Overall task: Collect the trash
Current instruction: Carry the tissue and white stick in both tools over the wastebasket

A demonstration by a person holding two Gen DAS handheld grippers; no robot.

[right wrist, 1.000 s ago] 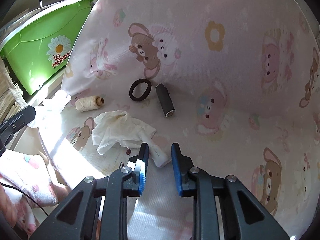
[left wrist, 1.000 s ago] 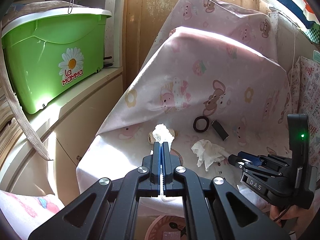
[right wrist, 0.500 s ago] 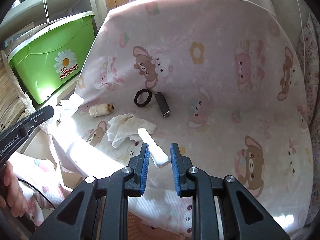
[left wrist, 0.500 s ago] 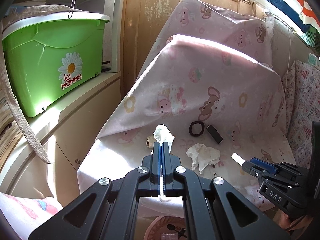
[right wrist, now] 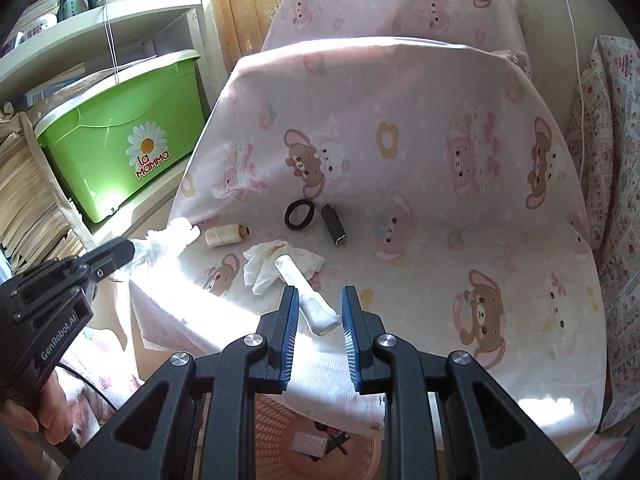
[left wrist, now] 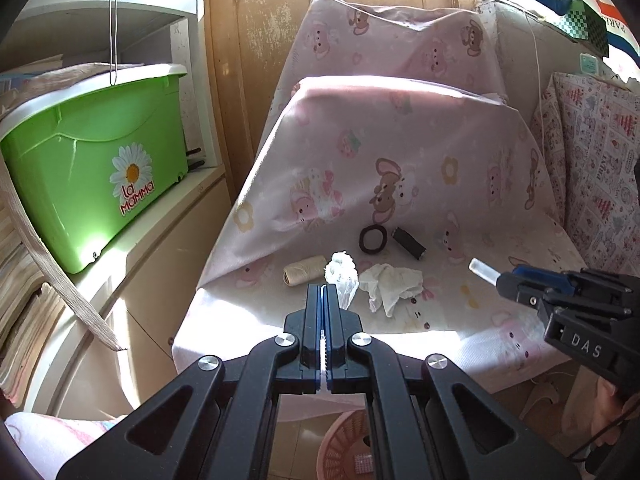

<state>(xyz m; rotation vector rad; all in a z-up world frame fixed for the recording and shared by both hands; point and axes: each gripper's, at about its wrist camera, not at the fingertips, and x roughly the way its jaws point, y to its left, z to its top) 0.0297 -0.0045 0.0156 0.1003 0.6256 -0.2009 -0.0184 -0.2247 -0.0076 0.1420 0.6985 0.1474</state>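
My left gripper is shut on a small white tissue wad, held in the air off the front left corner of the pink chair seat. My right gripper is shut on a white plastic tube, which lies slantwise between the blue pads above the seat's front edge. The tube's tip sticks out past the right gripper in the left wrist view. A larger crumpled tissue still lies on the seat. A pink basket with a few scraps stands on the floor below.
On the seat lie a cream thread spool, a black hair tie and a black cylinder. A green lidded box sits on a white cabinet at the left. A patterned cushion is at the right.
Both grippers have drawn back and up from the seat. The right one has lifted the white tube off the cloth; the left one still carries its tissue wad.
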